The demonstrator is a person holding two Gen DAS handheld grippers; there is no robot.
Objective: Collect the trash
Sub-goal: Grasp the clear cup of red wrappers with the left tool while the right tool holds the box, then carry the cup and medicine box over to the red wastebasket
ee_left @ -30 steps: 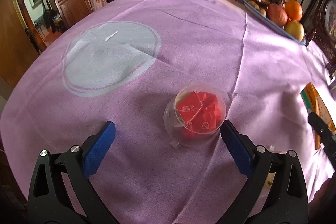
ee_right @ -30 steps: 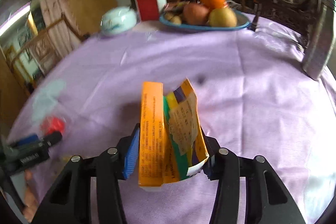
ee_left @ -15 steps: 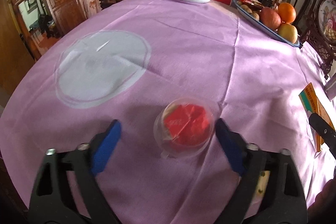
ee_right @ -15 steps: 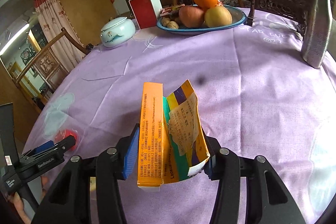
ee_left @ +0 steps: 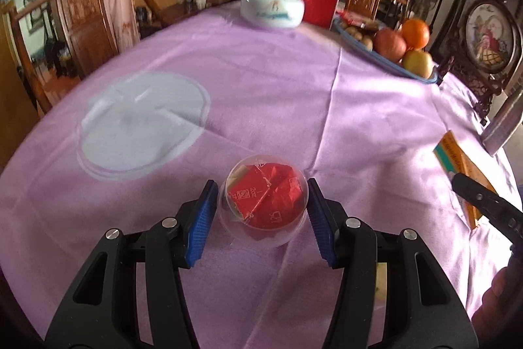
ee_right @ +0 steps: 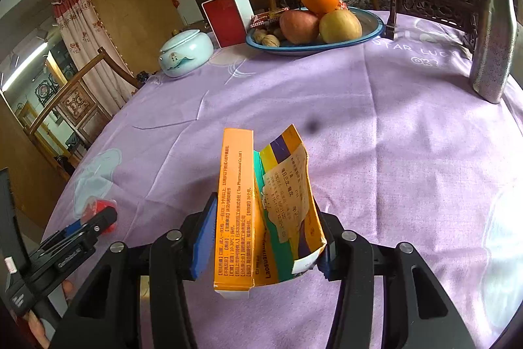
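Two jaws-held items: cup (ee_left: 264, 198), carton (ee_right: 261, 211).

Each camera sits on a gripper, close above the table (ee_left: 294, 80), looking forward and down. Both see the fruit plate (ee_right: 369, 33) and white jar (ee_left: 272, 9).

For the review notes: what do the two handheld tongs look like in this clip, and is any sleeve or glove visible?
Both tongs, left and right, look alike: matte black plastic arms with triangular cut-outs, silver round screw heads at the joints, and ribbed blue pads lining the inner finger faces. In the right wrist view the left one's body carries small white lettering, too small to read. No cables show. Only bare fingertips appear; no sleeve or glove.
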